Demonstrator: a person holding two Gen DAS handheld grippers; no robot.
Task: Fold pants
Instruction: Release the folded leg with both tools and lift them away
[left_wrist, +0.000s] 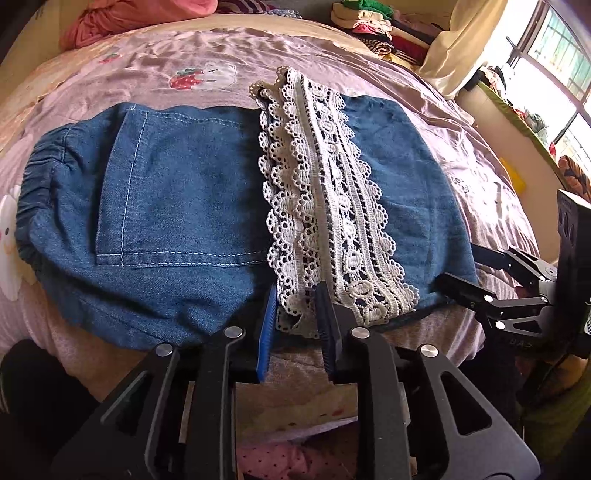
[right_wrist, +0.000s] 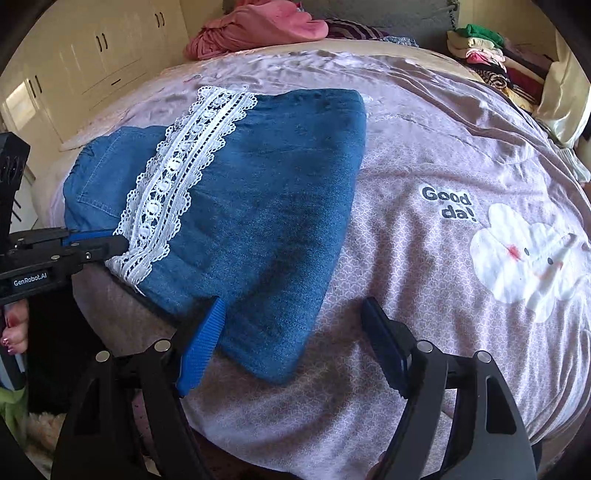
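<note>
Blue denim pants (left_wrist: 177, 206) with a white lace hem (left_wrist: 325, 206) lie folded across a mauve bedspread (left_wrist: 155, 66). The lace leg end is laid over the seat part with its back pocket. My left gripper (left_wrist: 295, 314) is at the near end of the lace band, its jaws a little apart with lace between them. My right gripper (right_wrist: 291, 325) is open, over the near corner of the fold (right_wrist: 258, 229), not gripping. It also shows at the right of the left wrist view (left_wrist: 465, 284); the left gripper (right_wrist: 99, 240) shows at the left of the right wrist view.
The bedspread (right_wrist: 443, 155) has a "Good day" print (right_wrist: 447, 206) and a white bunny patch (right_wrist: 524, 254). A pink garment heap (right_wrist: 255, 29) lies at the bed's far end. Stacked clothes (right_wrist: 484, 55) sit far right. Cupboards (right_wrist: 92, 55) stand at left, a window (left_wrist: 554, 55) at right.
</note>
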